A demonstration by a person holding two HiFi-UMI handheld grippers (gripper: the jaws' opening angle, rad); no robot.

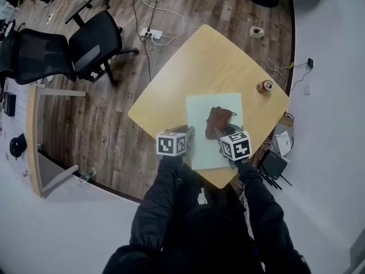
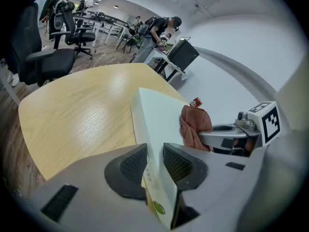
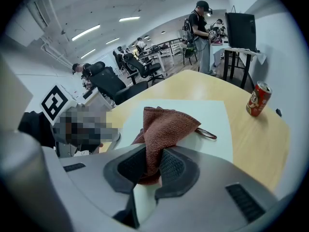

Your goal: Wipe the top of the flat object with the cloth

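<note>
Here, marker cubes are partly hiding the flat object's near edge; it is lying on the desk, long axis running up-frame. The left gripper fingers are clamping its edge, the right gripper fingers pinching the cloth.

I have a light wooden counter with a rounded square top, one corner turned towards me. A pale green flat rectangular board lies on its near half, its closest end almost at the counter's near edge. A small red drink can stands upright by the right-hand corner, well apart from the board.
</note>
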